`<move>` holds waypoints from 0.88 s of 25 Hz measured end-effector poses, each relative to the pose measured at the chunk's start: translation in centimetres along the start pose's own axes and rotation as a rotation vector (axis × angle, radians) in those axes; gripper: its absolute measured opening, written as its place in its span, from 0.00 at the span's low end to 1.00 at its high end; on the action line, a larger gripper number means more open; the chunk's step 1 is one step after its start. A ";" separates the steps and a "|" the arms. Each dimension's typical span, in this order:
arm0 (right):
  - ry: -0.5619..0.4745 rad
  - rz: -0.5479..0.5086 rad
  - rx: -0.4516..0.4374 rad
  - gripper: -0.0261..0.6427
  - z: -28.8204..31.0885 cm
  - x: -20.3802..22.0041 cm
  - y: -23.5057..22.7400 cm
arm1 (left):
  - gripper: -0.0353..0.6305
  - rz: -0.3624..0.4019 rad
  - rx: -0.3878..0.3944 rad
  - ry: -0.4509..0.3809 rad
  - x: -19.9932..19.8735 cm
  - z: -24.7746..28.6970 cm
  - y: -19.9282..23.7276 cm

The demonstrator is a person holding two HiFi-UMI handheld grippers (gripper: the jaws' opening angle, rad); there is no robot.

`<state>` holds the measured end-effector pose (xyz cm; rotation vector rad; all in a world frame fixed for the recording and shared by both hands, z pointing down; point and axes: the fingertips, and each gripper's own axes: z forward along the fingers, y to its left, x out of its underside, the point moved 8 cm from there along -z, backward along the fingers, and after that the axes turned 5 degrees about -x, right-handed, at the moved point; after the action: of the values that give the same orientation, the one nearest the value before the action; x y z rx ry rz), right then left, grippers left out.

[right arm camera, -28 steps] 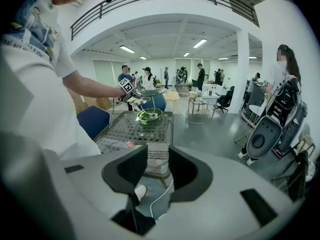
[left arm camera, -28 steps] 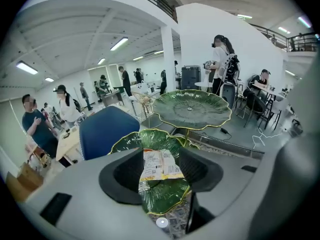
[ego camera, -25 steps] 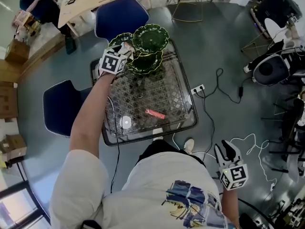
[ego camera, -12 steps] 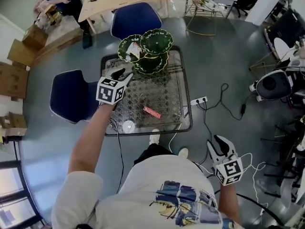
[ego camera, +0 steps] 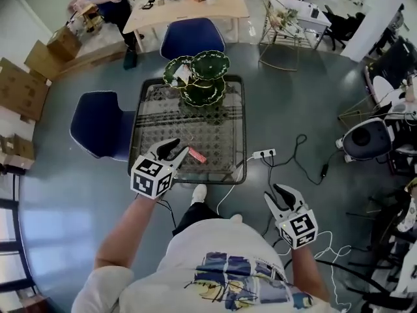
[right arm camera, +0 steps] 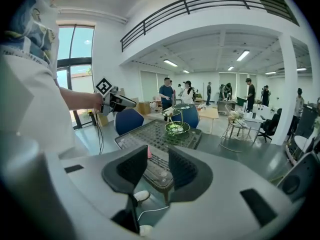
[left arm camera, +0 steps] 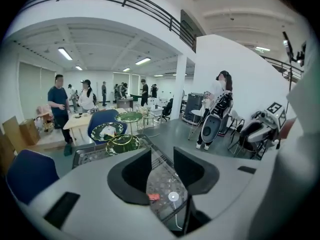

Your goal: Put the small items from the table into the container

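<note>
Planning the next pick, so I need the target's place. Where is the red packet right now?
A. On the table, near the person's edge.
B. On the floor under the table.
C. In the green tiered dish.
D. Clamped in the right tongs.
A: the red packet lies flat on the table close to its near edge, well short of the green tiered dish at the far end.

- left tongs [ego camera: 174, 149] hang over the near edge of the surface [ego camera: 221, 132], closing, nothing between them;
- red packet [ego camera: 197, 156] lies just beside their tips;
- green tiered container [ego camera: 199, 77] stands at the far edge;
- right tongs [ego camera: 283, 193] are off the surface, above the floor
</note>
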<state>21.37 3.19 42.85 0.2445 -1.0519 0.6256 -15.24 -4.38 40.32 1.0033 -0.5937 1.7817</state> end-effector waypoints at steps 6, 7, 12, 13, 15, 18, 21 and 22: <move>0.002 -0.035 -0.077 0.24 -1.3 1.6 0.4 | 0.28 -0.023 0.003 -0.020 3.1 -3.2 -7.4; 0.000 -0.037 -0.085 0.24 -1.6 1.8 0.5 | 0.28 -0.031 0.003 -0.014 3.7 -3.5 -8.4; -0.003 -0.041 -0.105 0.24 -2.9 2.6 0.7 | 0.28 -0.062 0.024 -0.002 5.4 -4.7 -12.6; -0.004 -0.041 -0.106 0.24 -3.0 2.8 0.7 | 0.28 -0.063 0.029 -0.003 5.5 -4.9 -13.3; -0.006 -0.041 -0.109 0.24 -3.2 3.1 0.7 | 0.28 -0.063 0.039 -0.004 5.6 -5.1 -14.3; -0.007 -0.034 -0.116 0.24 -3.4 3.6 1.0 | 0.28 -0.059 0.045 0.001 5.8 -5.3 -15.4; -0.008 -0.030 -0.114 0.24 -3.7 4.0 1.1 | 0.28 -0.056 0.046 0.005 6.2 -5.1 -15.7; -0.008 -0.032 -0.109 0.24 -3.8 4.0 1.0 | 0.28 -0.050 0.045 0.003 6.2 -4.8 -15.6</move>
<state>24.92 7.21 44.37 0.1687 -1.0842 0.5370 -3.98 8.84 42.28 1.0373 -0.5239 1.7589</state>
